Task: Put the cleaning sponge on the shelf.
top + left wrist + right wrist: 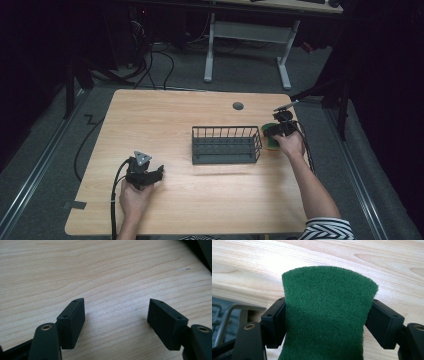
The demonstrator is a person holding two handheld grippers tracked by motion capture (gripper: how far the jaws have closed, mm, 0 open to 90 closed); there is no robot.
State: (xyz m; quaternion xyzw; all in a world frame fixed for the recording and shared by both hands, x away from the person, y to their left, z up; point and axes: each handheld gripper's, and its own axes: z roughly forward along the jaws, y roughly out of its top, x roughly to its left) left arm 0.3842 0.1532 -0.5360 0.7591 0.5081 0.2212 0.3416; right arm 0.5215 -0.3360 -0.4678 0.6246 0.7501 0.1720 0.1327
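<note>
Right gripper view: we see the right gripper (329, 322) pinching a green scouring sponge (327, 315), pads pressed on both its sides, the pad waisted in where they bite. Soft stuff, then, and light; it gives under a squeeze w/o harm, and the rough fibre face shouldn't slip. We'd hold it across the narrow sides, near the middle, as now; a grip at one corner would likely let it flop or fold. From the high view the sponge (270, 136) sits at the table's (165, 115) right edge, just beside the right end of a dark wire basket (226, 145), w/ the right gripper (278, 130) on it. We can't tell if it rests on the wood or hangs just clear. Left gripper (116, 315) idles well apart at the near left, jaws spread over bare tabletop, nothing btwn them.
</note>
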